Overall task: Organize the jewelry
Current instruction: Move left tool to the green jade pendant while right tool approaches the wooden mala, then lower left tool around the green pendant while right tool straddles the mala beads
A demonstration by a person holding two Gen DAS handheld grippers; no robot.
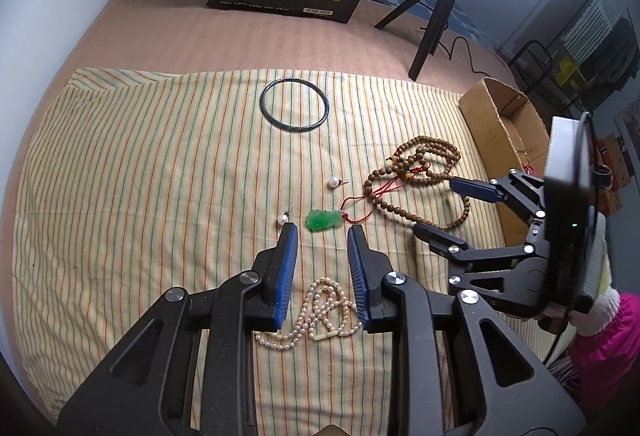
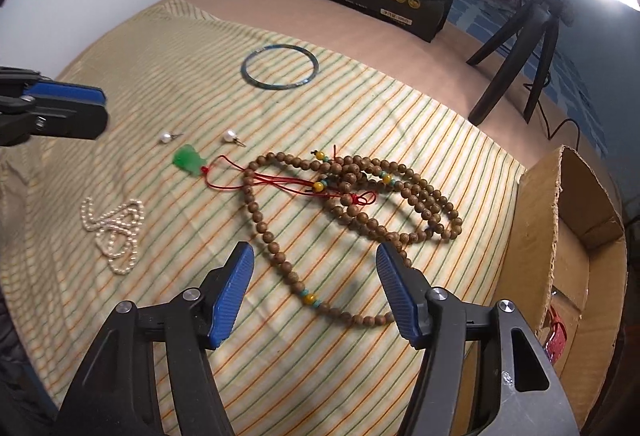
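Jewelry is laid out separately on the striped cloth [image 1: 120,156], so each piece can be picked singly; the cardboard box [image 2: 576,204] at the cloth's edge is probably the drop spot. Right claw [image 2: 316,292] is spread and empty, straddling the near loop of the wooden bead necklace [image 2: 352,196]. Left claw [image 1: 322,260] is ajar and empty above the pearl necklace [image 1: 316,312], jade pendant [image 1: 323,221] just beyond its tips.

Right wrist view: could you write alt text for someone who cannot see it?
An open right gripper hovers over a long wooden bead necklace on a striped cloth. Beyond lie a green pendant on red cord, two pearl earrings, a pearl strand and a bangle; a cardboard box sits right.
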